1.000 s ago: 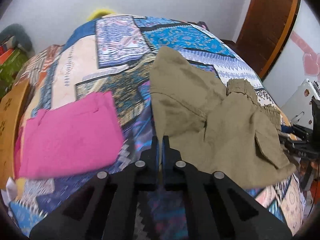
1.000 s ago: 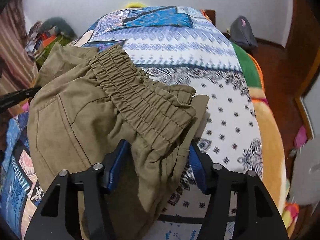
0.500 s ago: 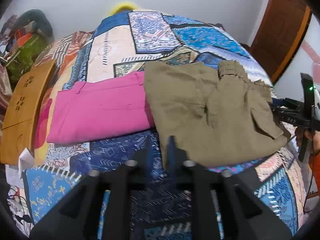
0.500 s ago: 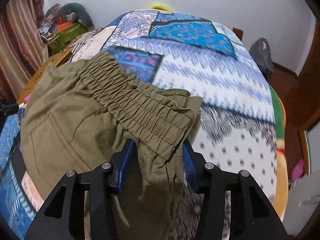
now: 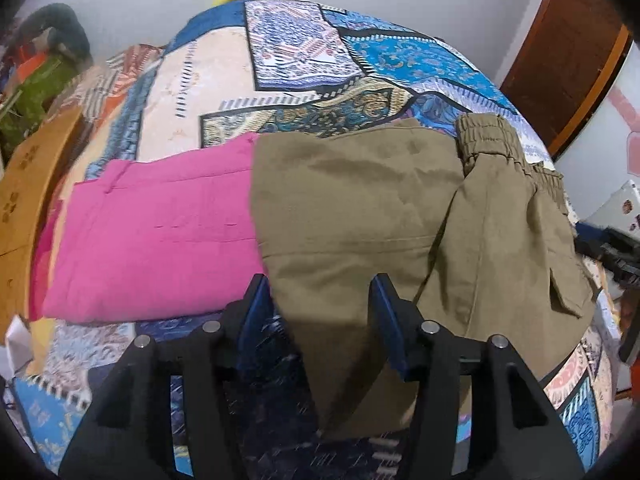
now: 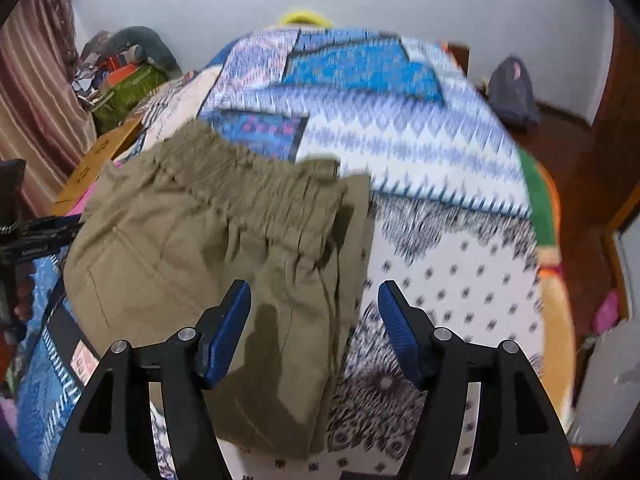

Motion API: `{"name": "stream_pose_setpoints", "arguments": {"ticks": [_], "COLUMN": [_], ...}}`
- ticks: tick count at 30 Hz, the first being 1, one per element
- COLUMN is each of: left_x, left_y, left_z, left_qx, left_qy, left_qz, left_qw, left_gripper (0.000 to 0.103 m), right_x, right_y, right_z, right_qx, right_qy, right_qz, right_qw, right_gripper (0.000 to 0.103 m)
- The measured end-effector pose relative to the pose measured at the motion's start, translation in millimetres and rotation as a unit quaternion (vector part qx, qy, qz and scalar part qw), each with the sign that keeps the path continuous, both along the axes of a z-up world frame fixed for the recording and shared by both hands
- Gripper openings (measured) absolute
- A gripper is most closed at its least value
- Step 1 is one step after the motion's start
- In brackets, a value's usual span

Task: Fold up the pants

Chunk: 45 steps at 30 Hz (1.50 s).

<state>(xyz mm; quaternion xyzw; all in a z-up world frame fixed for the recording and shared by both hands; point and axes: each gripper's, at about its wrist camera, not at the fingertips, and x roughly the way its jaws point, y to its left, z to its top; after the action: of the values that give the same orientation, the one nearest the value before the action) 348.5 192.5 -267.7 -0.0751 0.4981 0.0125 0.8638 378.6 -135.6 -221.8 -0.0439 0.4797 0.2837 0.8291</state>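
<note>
Both jaws wide open, gripping nothing: left gripper (image 5: 320, 312) and right gripper (image 6: 316, 312) over olive pants (image 5: 360, 208) on bed (image 5: 208, 80).

Each black claw (image 5: 318, 314) (image 6: 314, 316) has blue pads and silver screws.

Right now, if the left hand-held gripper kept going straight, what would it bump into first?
Probably the olive pants: the left hand-held gripper is open, with the near edge of the pants already between its fingers. Depth is hard to judge.
</note>
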Motion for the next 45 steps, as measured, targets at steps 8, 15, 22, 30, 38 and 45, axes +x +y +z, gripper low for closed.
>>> {"name": "stream_pose_setpoints", "arguments": {"ticks": [8, 15, 22, 30, 38, 45], "left_x": [6.5, 1.5, -19.6, -42.7, -63.5, -64.6], "left_y": [-16.4, -32.0, -48.3, -44.9, -7.5, 45.7], "left_z": [-4.6, 6.9, 48.8, 97.5, 132.2, 144.9], "left_qx": [0.01, 0.054, 0.09, 0.081, 0.079, 0.1], "left_qy": [0.0, -0.019, -0.07, -0.103, -0.134, -0.133], "left_qz": [-0.029, -0.004, -0.03, -0.031, -0.001, 0.032], "left_qw": [0.9995, 0.9984, 0.993, 0.9909, 0.9878, 0.9855], "left_gripper": [0.036, 0.004, 0.003, 0.002, 0.002, 0.001], "right_x": [19.1, 13.5, 6.0, -21.9, -35.0, -28.3], "right_y": [6.8, 23.5, 21.8, 36.7, 77.1, 141.5], "right_z": [-30.4, -17.3, 19.5, 78.3, 114.1, 131.9], "right_qx": [0.051, 0.031, 0.046, 0.057, 0.06, 0.066], "right_qy": [0.057, 0.02, -0.024, -0.089, -0.127, -0.155], "right_qz": [-0.004, 0.011, 0.01, 0.036, 0.069, 0.113], "right_qw": [0.997, 0.999, 0.999, 0.994, 0.988, 0.979], "right_gripper": [0.058, 0.018, 0.01, 0.009, 0.009, 0.009]}}
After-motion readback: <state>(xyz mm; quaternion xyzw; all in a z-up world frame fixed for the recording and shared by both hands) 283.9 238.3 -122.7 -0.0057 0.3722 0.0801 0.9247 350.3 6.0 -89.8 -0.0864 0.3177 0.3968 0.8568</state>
